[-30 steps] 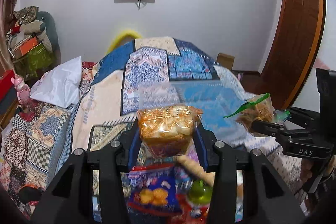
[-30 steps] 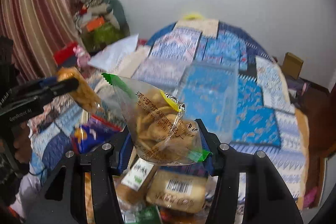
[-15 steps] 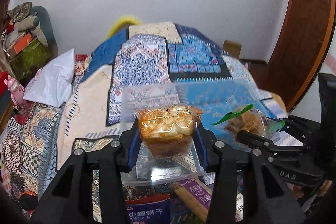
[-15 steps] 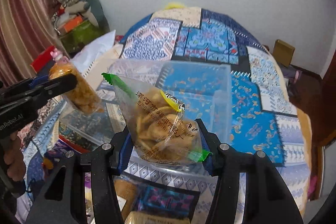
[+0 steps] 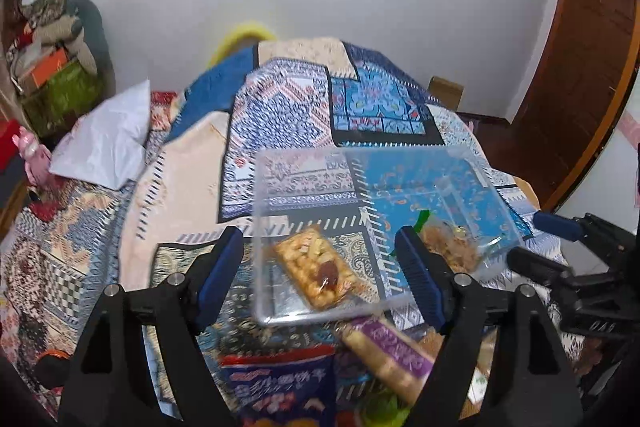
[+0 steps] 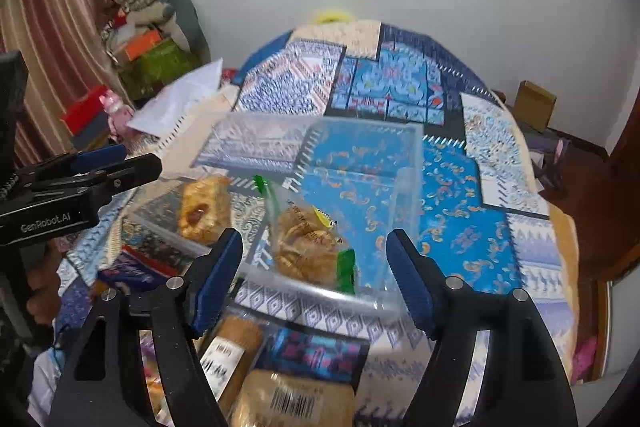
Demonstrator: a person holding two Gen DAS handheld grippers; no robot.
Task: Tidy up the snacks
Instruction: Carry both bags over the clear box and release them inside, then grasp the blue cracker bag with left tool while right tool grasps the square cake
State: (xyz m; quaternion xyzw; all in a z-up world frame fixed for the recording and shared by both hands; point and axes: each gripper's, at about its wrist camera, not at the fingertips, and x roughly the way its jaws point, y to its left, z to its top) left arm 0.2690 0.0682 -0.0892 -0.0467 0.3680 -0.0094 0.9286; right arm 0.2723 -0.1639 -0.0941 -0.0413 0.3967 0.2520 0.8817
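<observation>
Clear plastic open-top box (image 5: 472,163) on the patchwork-quilted bed (image 5: 192,155): top is free to enter from above, see-through walls block the sides. Floor of it partly taken by an orange nut-brittle packet (image 5: 316,271) left and a clear bag of brown biscuits with green ends (image 6: 308,247) right, far half bare. Quilt beyond the box open up to the white pillow (image 5: 104,143). Near side crowded: purple-wrapped bar (image 5: 388,351) and blue snack bag (image 5: 280,391) against the front wall
</observation>
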